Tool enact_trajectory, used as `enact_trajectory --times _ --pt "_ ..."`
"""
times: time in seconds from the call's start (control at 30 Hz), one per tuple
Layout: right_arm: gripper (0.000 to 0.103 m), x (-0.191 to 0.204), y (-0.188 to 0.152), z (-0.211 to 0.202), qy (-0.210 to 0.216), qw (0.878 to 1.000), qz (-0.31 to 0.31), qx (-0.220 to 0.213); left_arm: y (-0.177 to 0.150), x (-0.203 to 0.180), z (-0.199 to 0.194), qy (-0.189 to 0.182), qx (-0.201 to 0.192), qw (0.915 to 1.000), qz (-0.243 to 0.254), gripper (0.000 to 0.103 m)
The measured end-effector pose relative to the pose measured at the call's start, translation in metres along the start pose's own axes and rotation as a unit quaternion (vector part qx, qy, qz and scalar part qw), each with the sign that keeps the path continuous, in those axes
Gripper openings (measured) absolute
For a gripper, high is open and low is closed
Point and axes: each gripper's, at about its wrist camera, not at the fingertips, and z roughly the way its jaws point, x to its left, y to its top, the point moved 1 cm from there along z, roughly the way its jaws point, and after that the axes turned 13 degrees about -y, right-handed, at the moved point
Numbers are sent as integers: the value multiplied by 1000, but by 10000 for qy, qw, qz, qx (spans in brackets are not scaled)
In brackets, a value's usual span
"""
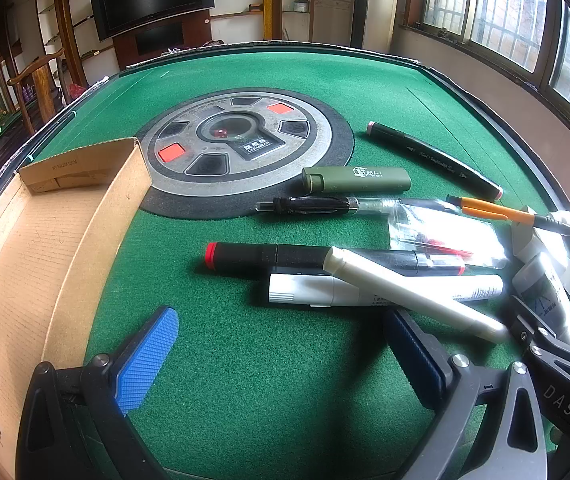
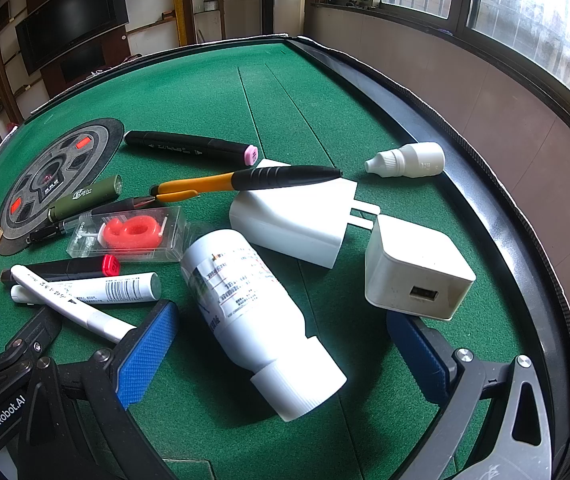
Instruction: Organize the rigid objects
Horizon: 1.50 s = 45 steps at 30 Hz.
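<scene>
My left gripper (image 1: 285, 356) hangs open over bare green felt, just short of a white marker (image 1: 405, 292), a white tube (image 1: 365, 290) and a black marker with a red cap (image 1: 269, 258). The open cardboard box (image 1: 45, 240) lies to its left. My right gripper (image 2: 283, 356) is open too, and a white bottle (image 2: 253, 304) lies on its side between the blue pads (image 2: 149, 356) without touching them. A white USB charger (image 2: 413, 272) sits by the right finger, with a white plug adapter (image 2: 297, 220) behind the bottle.
Farther back lie a green lighter (image 1: 357, 180), a black pen (image 1: 317, 204), a pink-tipped black marker (image 2: 189, 146), an orange pen (image 2: 245, 182), a clear pack with a red piece (image 2: 129, 232) and a small dropper bottle (image 2: 409, 160). A round dial (image 1: 241, 140) fills the table centre; a raised black rim (image 2: 485, 208) bounds the right.
</scene>
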Motion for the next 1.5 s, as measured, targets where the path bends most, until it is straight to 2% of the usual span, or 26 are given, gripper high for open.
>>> enact_trajectory --times 0.37,0.5,0.6,1.07,1.23,1.33,1.5 --pt "103 0 0 0 1 10000 0 0 0 0 0 -27 17 10000 25 102" --pt "103 0 0 0 0 10000 0 0 -7 0 -6 -144 272 9995 118 102" --pt "103 0 0 0 0 10000 0 -1 -16 -2 -12 -140 208 9996 159 102" --pt "103 0 0 -1 1 10000 0 -1 -17 -5 -13 -144 169 9996 155 102" --pt "103 -5 -2 -3 273 9992 -291 48 -16 -5 -13 -152 171 9996 155 102" --pt "103 -8 2 -2 259 9984 -432 245 -16 -5 -13 -155 168 9996 155 102" --pt "103 -5 0 -3 272 9982 -480 255 -16 -5 -13 -150 172 9996 151 102"
